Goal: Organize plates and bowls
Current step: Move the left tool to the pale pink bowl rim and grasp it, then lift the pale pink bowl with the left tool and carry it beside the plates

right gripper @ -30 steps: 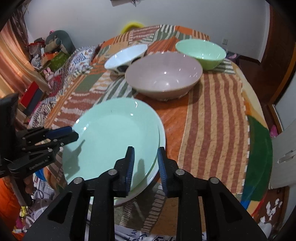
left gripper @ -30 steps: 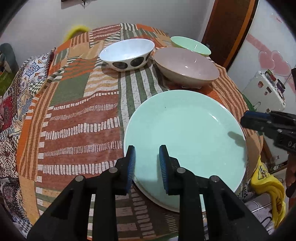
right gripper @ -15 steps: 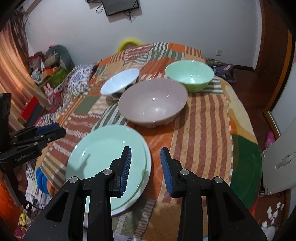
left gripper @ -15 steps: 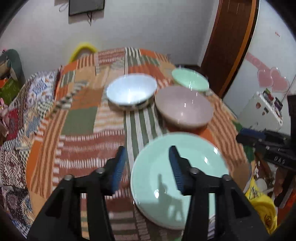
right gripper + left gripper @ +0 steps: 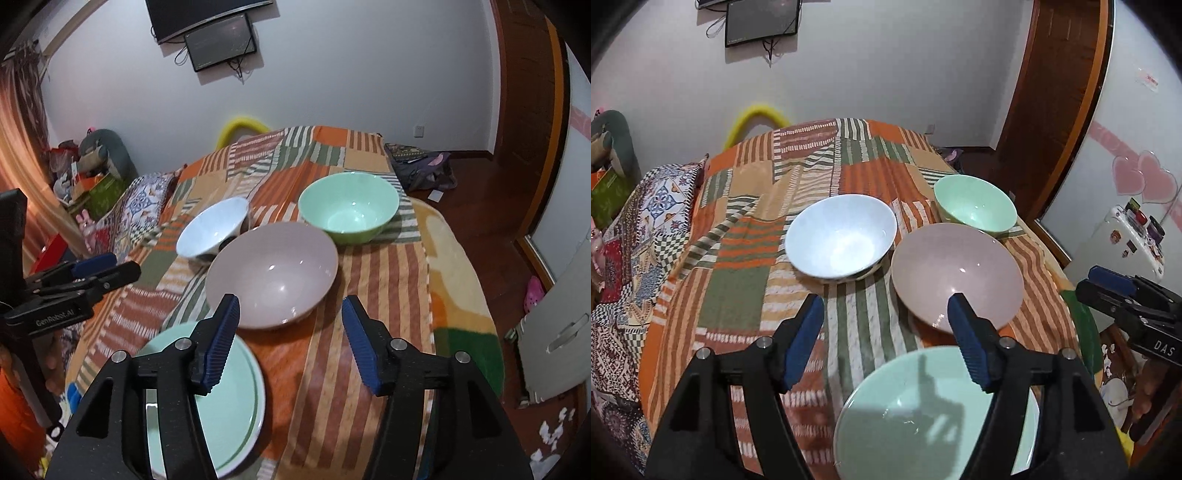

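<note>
Both my claws hang above the near edge of the patchwork tablecloth (image 5: 746, 280), and both are letting go; my left gripper (image 5: 886, 332) has its jaws spreading with nothing between them, only cloth and crockery far below; my right gripper (image 5: 290, 332) is widening too, empty, pads clear of everything; the mint plate (image 5: 229, 413) lies flat at the near edge, seemingly stacked on a white plate whose rim peeks out underneath; so I judge the plates are settled and the bowls are the step in hand; the pink bowl (image 5: 956, 273) sits just beyond the plate, the white bowl (image 5: 842, 236) beside it on the left, the green bowl (image 5: 349, 208) behind on the right, all three close together and upright; next I reckon one claw must drop onto a rim, probably a smaller bowl to nest inside the pink one; that calls for one pad inside the wall, one outside, and a firm clench on slick glaze.
</note>
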The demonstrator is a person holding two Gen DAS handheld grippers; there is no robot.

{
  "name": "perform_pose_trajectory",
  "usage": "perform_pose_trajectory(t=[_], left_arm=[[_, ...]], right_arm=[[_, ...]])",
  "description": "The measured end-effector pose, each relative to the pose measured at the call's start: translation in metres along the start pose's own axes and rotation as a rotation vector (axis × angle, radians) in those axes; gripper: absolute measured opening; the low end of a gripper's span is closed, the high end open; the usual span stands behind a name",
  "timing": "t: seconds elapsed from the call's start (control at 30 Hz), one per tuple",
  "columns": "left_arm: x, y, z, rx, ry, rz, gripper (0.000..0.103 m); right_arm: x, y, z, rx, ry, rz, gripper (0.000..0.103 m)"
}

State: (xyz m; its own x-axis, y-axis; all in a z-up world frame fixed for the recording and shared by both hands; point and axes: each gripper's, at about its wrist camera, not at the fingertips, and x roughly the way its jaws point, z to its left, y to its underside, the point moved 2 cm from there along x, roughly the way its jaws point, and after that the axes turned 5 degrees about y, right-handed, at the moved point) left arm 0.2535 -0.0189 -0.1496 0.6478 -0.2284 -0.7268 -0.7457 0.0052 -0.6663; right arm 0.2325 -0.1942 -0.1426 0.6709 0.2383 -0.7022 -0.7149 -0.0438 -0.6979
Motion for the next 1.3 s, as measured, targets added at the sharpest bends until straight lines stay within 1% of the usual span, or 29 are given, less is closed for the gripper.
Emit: perform_pose_trajectory(t=[0.23,0.5,0.57,0.63,0.7,0.77,0.8,0.83,0.97,1.03,1.07,1.1,1.17,1.23,1.3], left_arm=[[0.042,-0.01,0.003,-0.001,0.0,0.036,0.069],[0.088,-0.008,0.007,0.008,0.01,0.086,0.068],[0.094,-0.007,0.007,0.013,0.015,0.088,0.064],[0.101,-0.006,0.006,0.02,0.022,0.1,0.054],[0.108,-0.006,0.007,0.018,0.033,0.114,0.048],[0.114,-0.004,0.008,0.015,0.035,0.121,0.038],[0.116,-0.004,0.008,0.017,0.03,0.123,0.032],[0.119,-0.003,0.008,0.017,0.029,0.126,0.03],[0.127,0.001,0.009,0.004,0.056,0.146,0.023],[0.127,0.001,0.008,-0.003,0.074,0.15,0.017],[0.128,0.001,0.006,-0.004,0.086,0.153,0.015],[0.128,0.001,0.005,-0.001,0.083,0.154,0.014],[0.127,0.002,0.001,0.013,0.061,0.149,0.014],[0.126,0.003,-0.001,0.018,0.049,0.154,0.014],[0.124,0.003,-0.001,0.008,0.054,0.159,0.014]], right_arm=[[0.03,-0.01,-0.011,0.024,0.007,0.019,0.054],[0.064,-0.01,-0.019,0.043,0.008,0.062,0.054],[0.072,-0.009,-0.021,0.05,0.007,0.077,0.054],[0.079,-0.007,-0.022,0.055,0.005,0.092,0.054],[0.083,-0.007,-0.023,0.059,-0.005,0.103,0.054],[0.087,-0.006,-0.023,0.066,-0.012,0.111,0.05],[0.089,-0.005,-0.024,0.069,-0.018,0.117,0.045],[0.09,-0.005,-0.025,0.075,-0.026,0.126,0.041],[0.096,-0.002,-0.028,0.094,-0.041,0.146,0.034],[0.099,0.0,-0.029,0.094,-0.053,0.164,0.027],[0.099,0.001,-0.028,0.092,-0.061,0.168,0.025],[0.1,0.001,-0.027,0.09,-0.064,0.168,0.023],[0.099,0.001,-0.024,0.081,-0.066,0.171,0.02],[0.097,0.001,-0.021,0.073,-0.044,0.176,0.02],[0.097,-0.001,-0.019,0.07,-0.031,0.179,0.02]])
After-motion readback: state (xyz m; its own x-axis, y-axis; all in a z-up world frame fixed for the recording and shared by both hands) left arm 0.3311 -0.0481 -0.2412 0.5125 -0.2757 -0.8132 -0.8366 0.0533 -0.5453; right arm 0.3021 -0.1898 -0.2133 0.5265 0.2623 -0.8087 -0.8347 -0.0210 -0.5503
